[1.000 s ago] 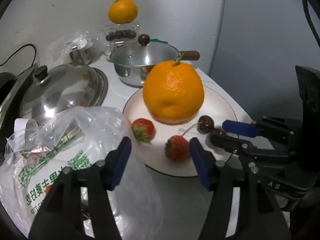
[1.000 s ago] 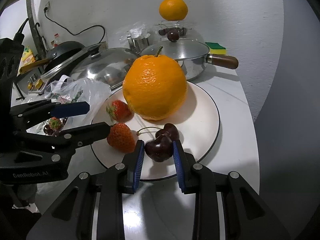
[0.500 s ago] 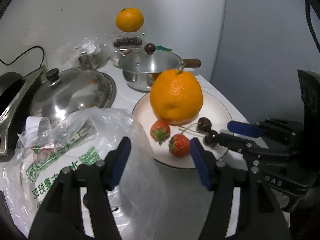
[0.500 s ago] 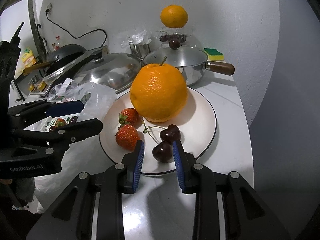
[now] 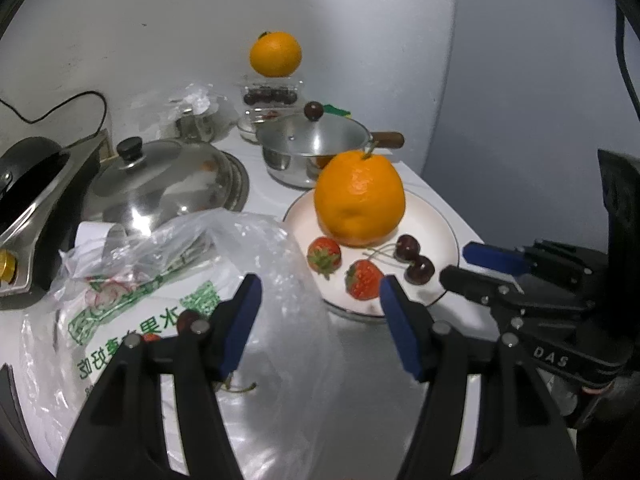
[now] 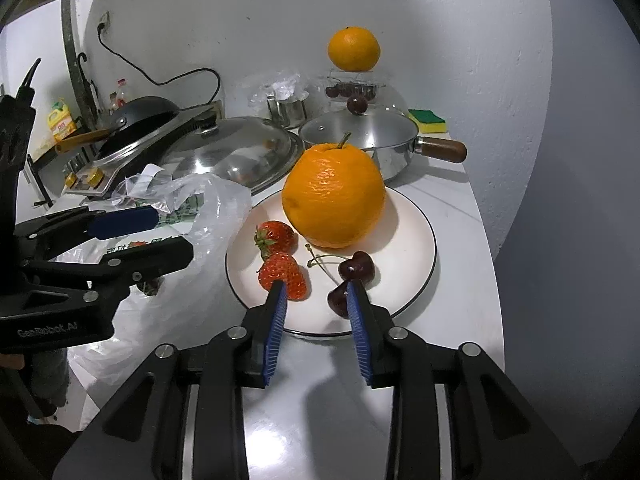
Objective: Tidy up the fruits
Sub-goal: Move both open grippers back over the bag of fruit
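Observation:
A white plate (image 6: pixel 412 240) holds a large orange (image 6: pixel 334 200), two strawberries (image 6: pixel 276 234) and two dark cherries (image 6: pixel 357 266) with stems. My right gripper (image 6: pixel 316 288) hovers over the plate's near rim. Its jaws are opening and nothing is between them. The nearer cherry (image 6: pixel 338 300) lies on the plate beside the right finger. My left gripper (image 5: pixel 319 282) is open and holds nothing. It hangs above the edge of a clear plastic bag (image 5: pixel 160 280), just short of the plate (image 5: pixel 436 232). In the left wrist view the right gripper (image 5: pixel 456 261) stands at the plate's right rim.
At the back, a second orange (image 6: pixel 353 49) rests on a clear box of cherries. A lidded steel pot (image 6: pixel 360 136) with a wooden handle stands behind the plate, and a large domed lid (image 5: pixel 160 184) sits to its left. A sponge (image 6: pixel 427 120) lies by the wall. The counter's edge runs close on the right.
The right gripper, shut on a cherry a second ago, has let it go onto the plate and widened its jaws. Both grippers have drawn back and up from the plate.

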Tool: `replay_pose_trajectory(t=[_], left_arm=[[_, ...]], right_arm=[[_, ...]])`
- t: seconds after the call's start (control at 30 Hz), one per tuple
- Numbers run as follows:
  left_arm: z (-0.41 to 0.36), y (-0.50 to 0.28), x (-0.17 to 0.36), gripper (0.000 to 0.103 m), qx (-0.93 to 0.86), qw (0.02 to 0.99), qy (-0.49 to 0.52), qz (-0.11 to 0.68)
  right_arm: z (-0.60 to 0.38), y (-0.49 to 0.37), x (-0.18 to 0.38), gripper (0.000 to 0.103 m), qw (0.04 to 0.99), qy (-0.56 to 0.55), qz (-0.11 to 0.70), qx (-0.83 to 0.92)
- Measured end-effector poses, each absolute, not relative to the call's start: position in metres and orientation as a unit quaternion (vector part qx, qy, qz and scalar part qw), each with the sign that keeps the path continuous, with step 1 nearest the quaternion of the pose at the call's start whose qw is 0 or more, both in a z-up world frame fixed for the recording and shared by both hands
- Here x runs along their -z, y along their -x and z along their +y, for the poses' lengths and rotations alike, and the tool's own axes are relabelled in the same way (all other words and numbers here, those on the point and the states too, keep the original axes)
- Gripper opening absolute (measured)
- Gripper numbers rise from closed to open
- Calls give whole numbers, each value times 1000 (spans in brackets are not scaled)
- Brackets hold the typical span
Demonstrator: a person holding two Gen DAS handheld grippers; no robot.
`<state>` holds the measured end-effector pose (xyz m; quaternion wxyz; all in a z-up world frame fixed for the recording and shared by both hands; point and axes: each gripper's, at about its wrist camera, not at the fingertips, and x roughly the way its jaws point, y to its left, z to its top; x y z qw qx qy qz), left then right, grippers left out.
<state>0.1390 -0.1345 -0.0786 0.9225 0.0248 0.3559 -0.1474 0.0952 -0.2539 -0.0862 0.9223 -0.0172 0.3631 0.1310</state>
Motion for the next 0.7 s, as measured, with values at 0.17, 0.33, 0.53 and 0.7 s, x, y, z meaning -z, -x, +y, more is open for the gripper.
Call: replay_pose_trajectory(t=[0.17, 0.33, 0.53, 0.7], left_arm=[[-122, -130, 78, 74, 142, 926, -13, 351], [-106, -123, 77, 75, 134, 928, -1, 349], [-85, -113, 77, 75, 125, 930, 9, 345], [-70, -107, 74, 75, 118, 933, 19, 340]], right_arm=[[-247, -89, 82, 50, 923, 17, 362, -130], [-234, -85, 77, 50, 924, 23, 359, -131], [-216, -81, 73, 50, 924, 31, 357, -136], [-196, -80, 73, 50, 922, 37, 356, -145]])
